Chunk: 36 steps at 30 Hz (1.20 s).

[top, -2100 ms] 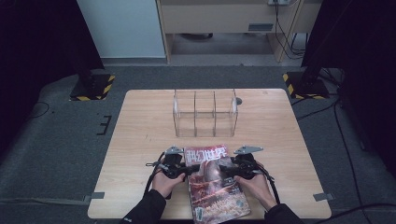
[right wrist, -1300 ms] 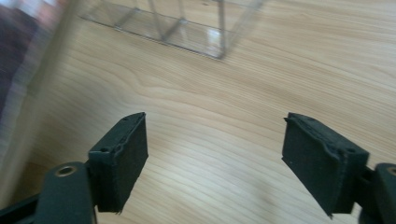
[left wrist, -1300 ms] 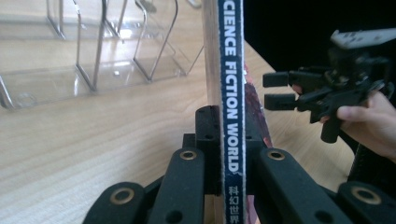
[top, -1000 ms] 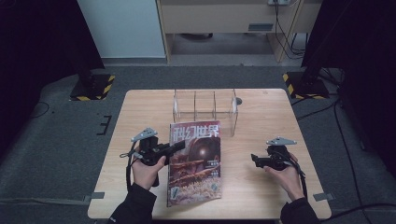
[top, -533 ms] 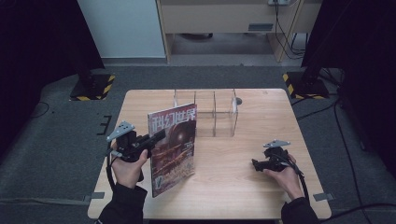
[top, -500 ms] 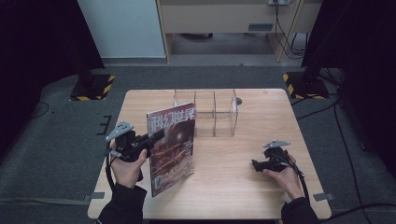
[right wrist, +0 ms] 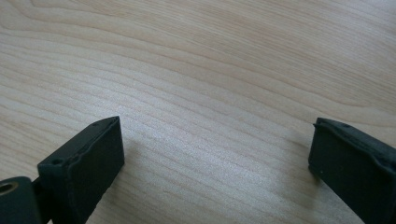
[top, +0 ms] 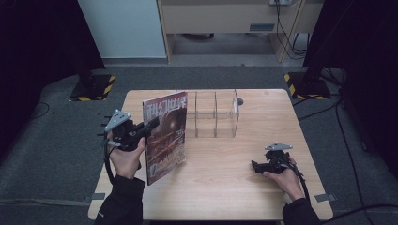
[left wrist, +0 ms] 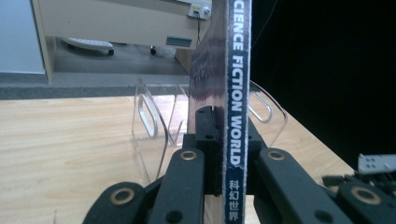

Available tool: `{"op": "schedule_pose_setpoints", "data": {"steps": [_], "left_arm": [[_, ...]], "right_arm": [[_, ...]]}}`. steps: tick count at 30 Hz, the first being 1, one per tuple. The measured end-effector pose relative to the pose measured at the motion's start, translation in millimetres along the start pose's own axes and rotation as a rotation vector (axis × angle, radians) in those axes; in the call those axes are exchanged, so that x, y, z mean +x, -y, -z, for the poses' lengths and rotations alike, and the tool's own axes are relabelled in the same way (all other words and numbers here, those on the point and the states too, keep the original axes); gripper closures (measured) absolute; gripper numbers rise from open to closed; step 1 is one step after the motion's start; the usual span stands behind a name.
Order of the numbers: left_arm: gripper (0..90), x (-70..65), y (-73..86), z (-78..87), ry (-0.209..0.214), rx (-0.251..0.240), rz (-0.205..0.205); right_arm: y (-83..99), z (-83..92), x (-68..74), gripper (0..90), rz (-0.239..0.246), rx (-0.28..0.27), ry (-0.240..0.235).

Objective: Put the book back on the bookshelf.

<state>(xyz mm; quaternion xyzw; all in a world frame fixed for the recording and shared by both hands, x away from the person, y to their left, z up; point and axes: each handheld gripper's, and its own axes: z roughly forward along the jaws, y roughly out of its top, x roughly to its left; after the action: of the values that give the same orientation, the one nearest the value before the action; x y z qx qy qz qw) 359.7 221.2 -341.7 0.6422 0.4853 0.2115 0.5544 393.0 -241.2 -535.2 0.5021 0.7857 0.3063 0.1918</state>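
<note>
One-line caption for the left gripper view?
Left gripper clamps a magazine upright by its spine, with the clear acrylic rack behind on the wooden table.

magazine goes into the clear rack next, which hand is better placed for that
Left. The left gripper is clamped on the spine of the upright magazine, beside the clear divider rack. The right gripper rests apart on the table, jaws open, holding nothing.

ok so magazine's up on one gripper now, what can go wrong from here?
1. The left gripper pinches the magazine only at its spine, so the upright, floppy pages may sag or swing.
2. The clear rack has narrow slots; a tilted magazine could catch a divider or push the rack.
3. The right gripper, jaws just opened and empty, sits far off on the table, giving no support.
</note>
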Motion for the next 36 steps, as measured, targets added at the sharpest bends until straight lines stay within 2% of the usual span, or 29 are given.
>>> {"op": "schedule_pose_setpoints", "data": {"steps": [8,15,20,24,28,34,36], "left_arm": [[83.5,-5.4,-16.1,-21.4,-0.056,0.005,-0.04],[83.6,-9.0,-27.8,-40.8,-0.084,-0.041,-0.062],[83.5,-4.3,-31.6,-58.5,-0.102,-0.08,-0.057],[83.6,-0.1,-30.0,-71.9,-0.132,-0.093,-0.05],[83.5,3.2,-22.4,-85.6,-0.159,-0.13,-0.037],[83.5,8.6,-12.0,-102.2,-0.173,-0.16,-0.018],[83.4,11.1,-4.5,-106.2,-0.172,-0.178,0.0]], "right_arm": [[0.6,-2.4,3.7,2.0,-0.005,-0.021,0.004],[0.7,-3.6,5.6,1.5,0.001,-0.029,0.0],[0.7,-3.9,5.7,1.1,0.001,-0.03,0.0],[0.8,-4.3,5.8,0.6,0.004,-0.032,-0.001],[0.6,-4.9,6.3,0.4,0.005,-0.035,0.002],[0.6,-5.0,6.6,0.5,0.005,-0.036,0.002],[0.7,-5.1,6.7,0.5,0.005,-0.038,0.004]]}}
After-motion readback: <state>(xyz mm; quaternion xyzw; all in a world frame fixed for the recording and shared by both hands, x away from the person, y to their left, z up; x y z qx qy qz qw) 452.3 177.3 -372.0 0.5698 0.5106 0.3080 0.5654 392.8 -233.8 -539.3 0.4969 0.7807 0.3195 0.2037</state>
